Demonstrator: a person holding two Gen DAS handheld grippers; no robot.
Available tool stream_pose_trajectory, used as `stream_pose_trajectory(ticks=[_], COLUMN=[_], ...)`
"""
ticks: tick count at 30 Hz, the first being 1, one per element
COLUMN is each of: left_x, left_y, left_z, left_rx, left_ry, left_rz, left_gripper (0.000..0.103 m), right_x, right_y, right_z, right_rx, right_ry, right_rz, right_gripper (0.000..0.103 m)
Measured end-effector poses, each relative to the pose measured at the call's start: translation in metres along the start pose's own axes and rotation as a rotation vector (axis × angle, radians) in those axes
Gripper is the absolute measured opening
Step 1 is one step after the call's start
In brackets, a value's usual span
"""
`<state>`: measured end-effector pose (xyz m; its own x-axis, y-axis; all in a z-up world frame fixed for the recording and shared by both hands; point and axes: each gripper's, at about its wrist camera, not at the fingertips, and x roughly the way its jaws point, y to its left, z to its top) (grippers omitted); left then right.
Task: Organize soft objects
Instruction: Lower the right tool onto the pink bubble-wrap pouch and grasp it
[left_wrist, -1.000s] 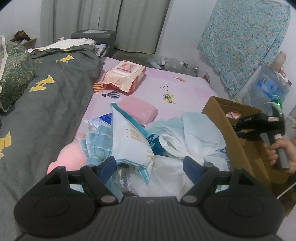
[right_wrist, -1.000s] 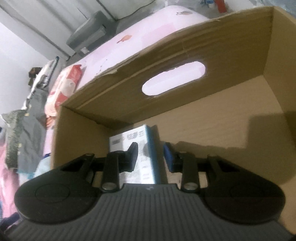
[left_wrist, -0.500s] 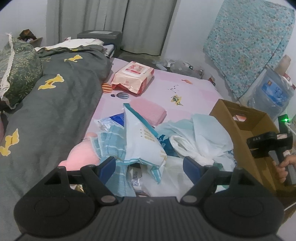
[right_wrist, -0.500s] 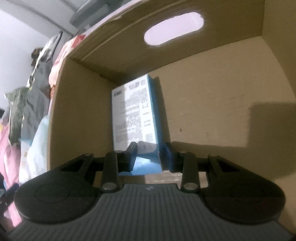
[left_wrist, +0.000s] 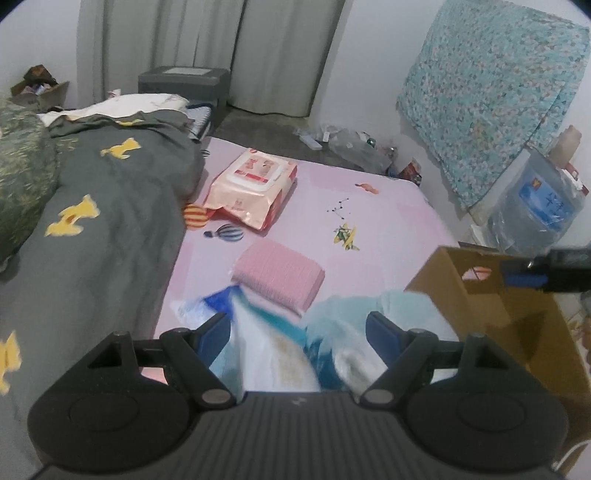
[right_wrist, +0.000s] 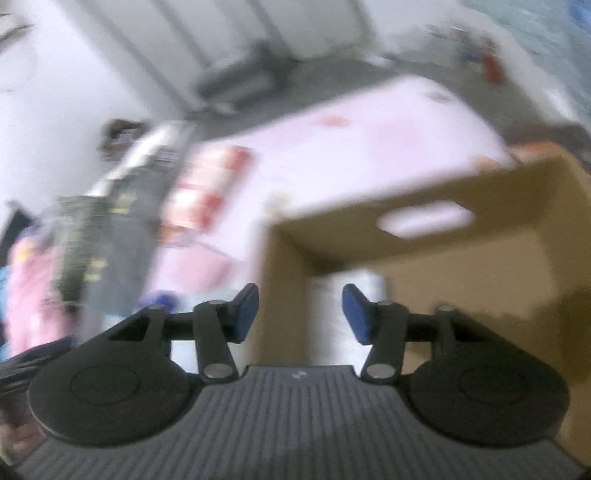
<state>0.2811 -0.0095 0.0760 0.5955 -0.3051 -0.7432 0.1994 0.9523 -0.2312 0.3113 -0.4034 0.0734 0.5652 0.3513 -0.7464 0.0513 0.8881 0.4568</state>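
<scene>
My left gripper (left_wrist: 297, 334) is open and empty above a blurred heap of soft packs and bags (left_wrist: 280, 347) on the pink sheet. A folded pink towel (left_wrist: 279, 275) lies just beyond it, and a pink wipes pack (left_wrist: 253, 188) farther back. The cardboard box (left_wrist: 491, 314) stands at the right; the right gripper (left_wrist: 532, 277) shows over its rim. In the blurred right wrist view my right gripper (right_wrist: 300, 314) is open and empty above the box's left wall (right_wrist: 280, 288). A pale pack (right_wrist: 347, 317) stands inside the box.
A grey blanket with yellow shapes (left_wrist: 92, 236) covers the bed's left side. A water jug (left_wrist: 535, 206) and a floral quilt (left_wrist: 487, 92) are at the right wall. A grey nightstand (left_wrist: 183, 83) and floor clutter (left_wrist: 343, 140) lie beyond the bed.
My right gripper let go of the blue-and-white pack inside the box, opened and pulled up and back. My left gripper moved forward and lower over the heap.
</scene>
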Motion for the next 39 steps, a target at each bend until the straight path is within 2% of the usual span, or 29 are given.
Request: stream_pose_trajectory(ticks=[4, 6, 9, 13, 18, 23, 29, 33, 39], left_x=[0.041, 0.066, 0.106, 0.149, 0.198, 0.221, 0.233, 0.239, 0.232], left_y=[0.003, 0.005, 0.009, 0.017, 0.03, 0.038, 0.038, 0.036, 0.037], left_z=[0.03, 0.041, 0.052, 0.06, 0.064, 0.06, 0.058, 0.06, 0.067], left_rx=[-0.066, -0.117, -0.175, -0.211, -0.27, -0.298, -0.3, -0.291, -0.283], left_ry=[0.113, 0.186, 0.302, 0.401, 0.508, 0.537, 0.539, 0.538, 0.514], left_rz=[-0.055, -0.066, -0.06, -0.042, -0.025, -0.01, 0.0, 0.027, 0.052], left_gripper=[0.081, 0.08, 0.075, 0.073, 0.073, 0.073, 0.073, 0.072, 0.072], right_x=[0.028, 0.054, 0.11, 0.185, 0.265, 0.314, 0.337, 0.34, 0.331], right_y=[0.054, 0.074, 0.098, 0.114, 0.115, 0.101, 0.094, 0.096, 0.097], right_z=[0.034, 0.055, 0.076, 0.092, 0.092, 0.088, 0.078, 0.074, 0.073], right_rx=[-0.062, -0.07, -0.066, -0.032, 0.015, 0.057, 0.067, 0.063, 0.037], right_ry=[0.05, 0.096, 0.21, 0.334, 0.422, 0.483, 0.53, 0.538, 0.53], right_rz=[0.168, 0.197, 0.192, 0.177, 0.157, 0.123, 0.13, 0.165, 0.175], right_gripper=[0.056, 0.056, 0.056, 0.056, 0.056, 0.056, 0.056, 0.055, 0.04])
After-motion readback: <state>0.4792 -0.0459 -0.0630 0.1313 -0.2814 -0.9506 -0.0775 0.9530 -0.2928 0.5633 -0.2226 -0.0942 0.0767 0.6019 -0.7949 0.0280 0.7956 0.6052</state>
